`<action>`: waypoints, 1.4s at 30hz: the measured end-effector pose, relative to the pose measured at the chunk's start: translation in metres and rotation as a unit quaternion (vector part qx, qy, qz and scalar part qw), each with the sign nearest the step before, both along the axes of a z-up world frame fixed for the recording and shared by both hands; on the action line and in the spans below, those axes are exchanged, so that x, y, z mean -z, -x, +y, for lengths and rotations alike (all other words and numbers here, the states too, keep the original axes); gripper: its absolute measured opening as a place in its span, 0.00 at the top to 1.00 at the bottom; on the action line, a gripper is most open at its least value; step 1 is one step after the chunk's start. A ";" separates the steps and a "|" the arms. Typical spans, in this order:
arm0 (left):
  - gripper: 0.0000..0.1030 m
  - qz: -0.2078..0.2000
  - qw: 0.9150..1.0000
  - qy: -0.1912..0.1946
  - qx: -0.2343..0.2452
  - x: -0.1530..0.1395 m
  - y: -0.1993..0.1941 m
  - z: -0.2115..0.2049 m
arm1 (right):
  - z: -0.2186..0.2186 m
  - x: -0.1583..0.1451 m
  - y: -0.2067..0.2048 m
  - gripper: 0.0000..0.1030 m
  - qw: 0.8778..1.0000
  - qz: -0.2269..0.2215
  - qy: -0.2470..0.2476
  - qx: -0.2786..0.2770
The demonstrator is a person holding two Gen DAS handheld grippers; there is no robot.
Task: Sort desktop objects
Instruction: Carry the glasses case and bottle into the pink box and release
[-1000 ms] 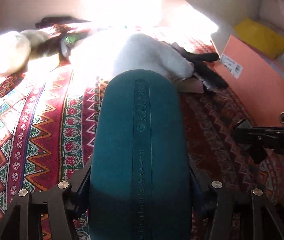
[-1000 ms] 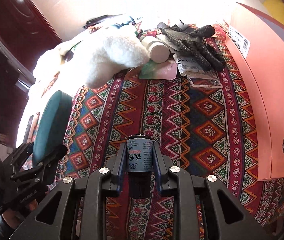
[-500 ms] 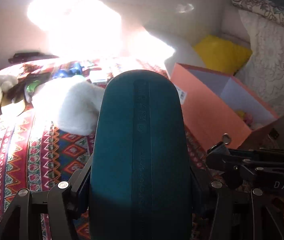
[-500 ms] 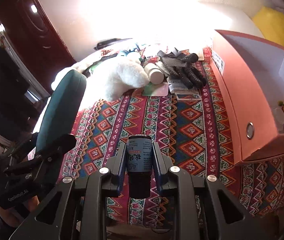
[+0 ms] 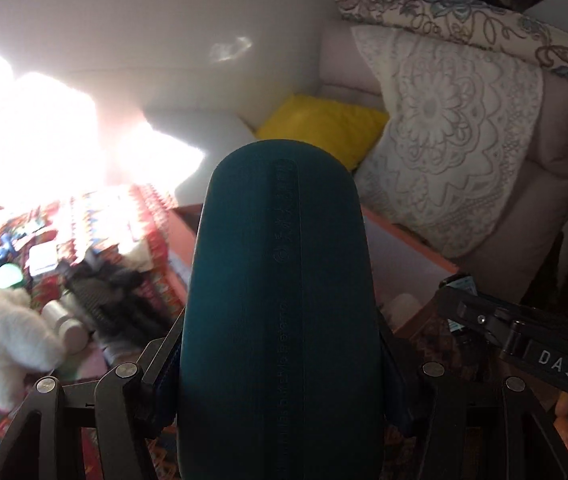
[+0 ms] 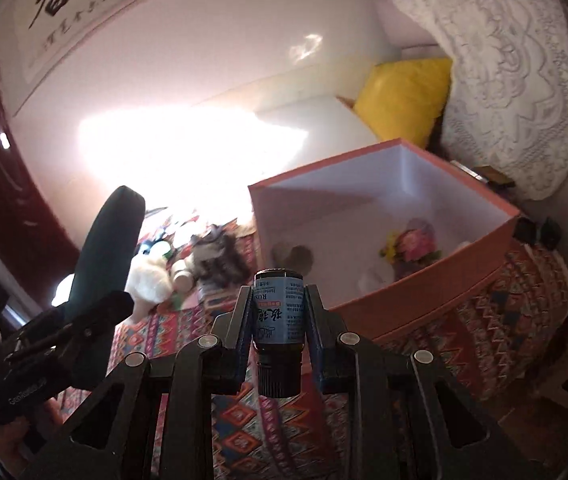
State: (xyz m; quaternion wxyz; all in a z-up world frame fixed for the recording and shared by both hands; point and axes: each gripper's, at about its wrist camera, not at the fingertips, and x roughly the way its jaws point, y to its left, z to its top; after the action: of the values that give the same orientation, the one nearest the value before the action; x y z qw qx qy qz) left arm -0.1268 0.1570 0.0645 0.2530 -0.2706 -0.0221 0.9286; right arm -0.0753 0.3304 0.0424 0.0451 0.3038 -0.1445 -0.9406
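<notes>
Two grippers, both loaded: left gripper point(image 5: 279, 392) clamps a teal oval case point(image 5: 279, 300) pointing far; right gripper point(image 6: 277, 316) grips a small dark bottle point(image 6: 278, 320) with a blue label. Beyond the bottle, open orange box point(image 6: 424, 292) on patterned cloth point(image 6: 243, 420), flowers point(image 6: 412, 246) inside; white plush toy point(image 6: 147, 280) far left

- A lived-in home, likely a bedroom or sitting room.
- At two o'clock, a lace-covered cushion point(image 6: 512, 92) leans beside a yellow pillow point(image 6: 404, 96).
- At eleven o'clock, a calligraphy scroll point(image 6: 83, 12) hangs on the pale wall.
- Below, a patterned woven tablecloth point(image 6: 239, 424) carries a plush toy point(image 6: 147, 280).
</notes>
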 end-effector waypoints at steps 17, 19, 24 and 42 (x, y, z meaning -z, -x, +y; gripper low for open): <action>0.07 0.021 0.997 0.063 -0.031 -0.004 0.104 0.090 | 0.093 -0.027 0.133 0.36 0.995 0.024 -0.012 0.099; 0.07 0.025 0.996 0.073 -0.037 -0.002 0.103 0.088 | 0.090 -0.025 0.133 0.27 0.994 0.030 -0.018 0.100; 0.07 0.031 0.996 0.077 -0.046 -0.002 0.094 0.077 | 0.082 -0.019 0.134 0.27 0.995 0.021 -0.019 0.098; 0.06 0.006 0.993 0.066 -0.101 0.018 0.016 -0.036 | -0.005 -0.011 0.060 0.27 0.990 0.022 -0.076 0.117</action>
State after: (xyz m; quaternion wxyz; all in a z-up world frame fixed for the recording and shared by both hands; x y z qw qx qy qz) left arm -0.1430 0.1210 0.0466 0.1393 -0.2773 0.0132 0.9505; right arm -0.1350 0.3258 0.0536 -0.0849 0.2670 -0.1059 -0.9541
